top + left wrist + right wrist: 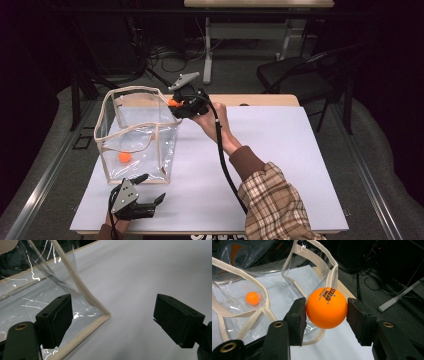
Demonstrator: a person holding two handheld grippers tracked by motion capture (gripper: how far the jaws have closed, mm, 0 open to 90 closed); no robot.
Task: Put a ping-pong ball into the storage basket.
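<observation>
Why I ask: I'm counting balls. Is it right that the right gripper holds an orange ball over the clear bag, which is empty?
Not quite. The right gripper does hold an orange ball at the clear bag, but the bag isn't empty: the high view shows another orange ball inside.

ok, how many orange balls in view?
2. One small orange table-tennis ball gripped in the right tongs at the clear plastic bag's rim; another orange ball lies inside it.
</observation>
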